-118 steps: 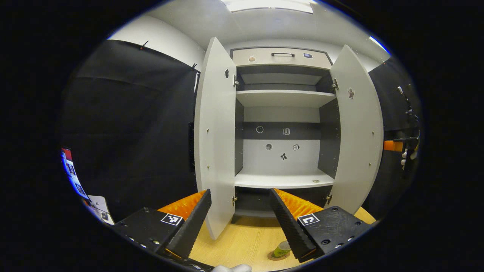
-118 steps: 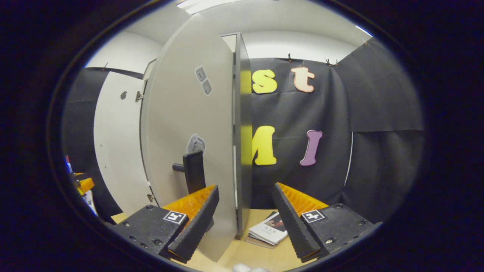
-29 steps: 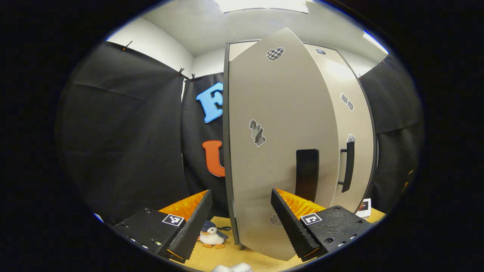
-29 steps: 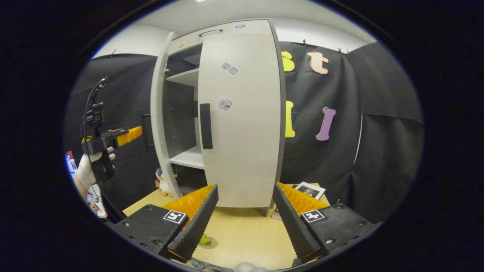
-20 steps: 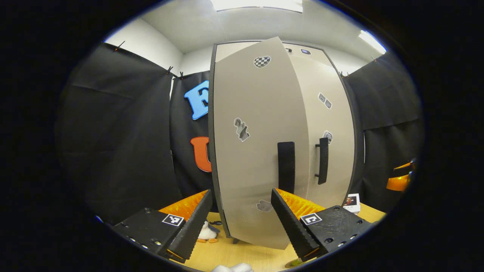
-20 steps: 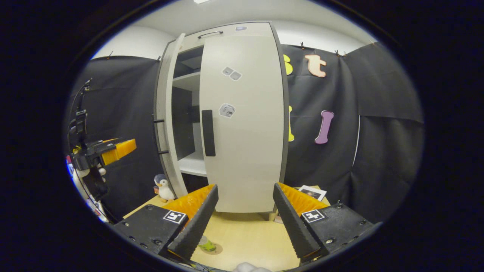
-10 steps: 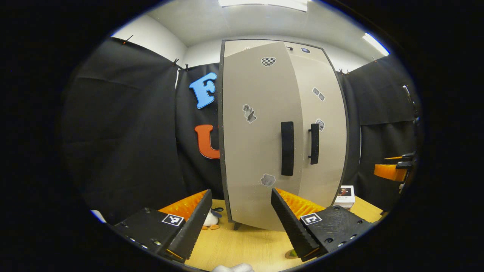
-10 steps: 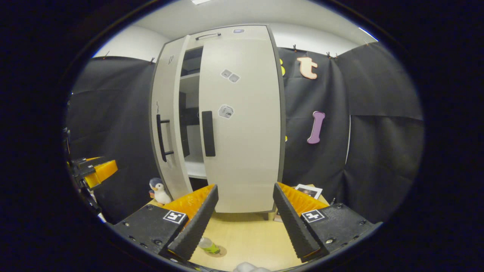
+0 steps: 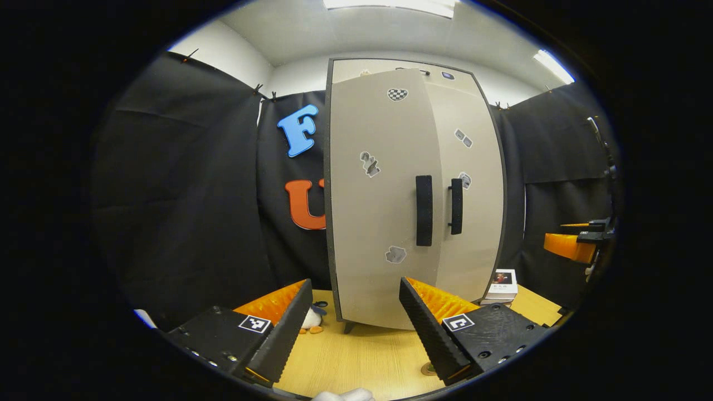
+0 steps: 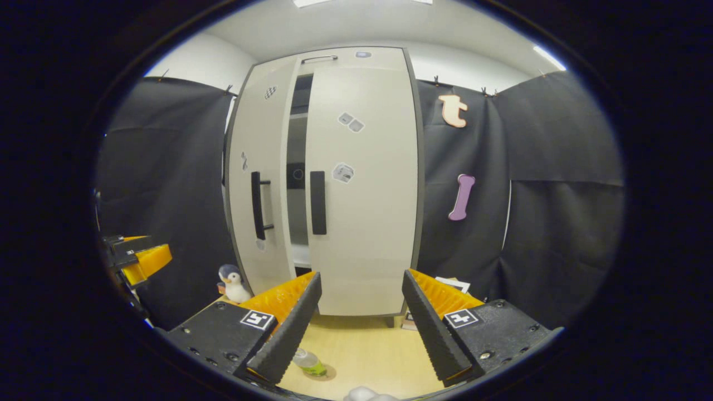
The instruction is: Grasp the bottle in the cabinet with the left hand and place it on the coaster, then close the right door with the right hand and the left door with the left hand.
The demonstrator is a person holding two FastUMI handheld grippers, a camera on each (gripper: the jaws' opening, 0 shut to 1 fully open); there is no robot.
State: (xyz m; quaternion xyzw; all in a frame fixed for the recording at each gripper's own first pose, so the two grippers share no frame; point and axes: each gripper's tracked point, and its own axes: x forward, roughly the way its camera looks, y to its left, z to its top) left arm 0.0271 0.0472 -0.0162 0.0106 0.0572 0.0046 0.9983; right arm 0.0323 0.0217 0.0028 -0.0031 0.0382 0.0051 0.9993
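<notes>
Both tongs, left (image 9: 353,320) and right (image 10: 359,314), gape wide, empty.

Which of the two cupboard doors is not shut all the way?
The left pale grey cabinet door: a dark gap shows beside it, while the right pale grey cabinet door sits flush.

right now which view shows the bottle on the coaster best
The right gripper view: the bottle stands on the coaster on the table, just beside that claw's left finger. In the left gripper view only a sliver of the coaster peeks out by a finger; the bottle itself is hidden there.
</notes>
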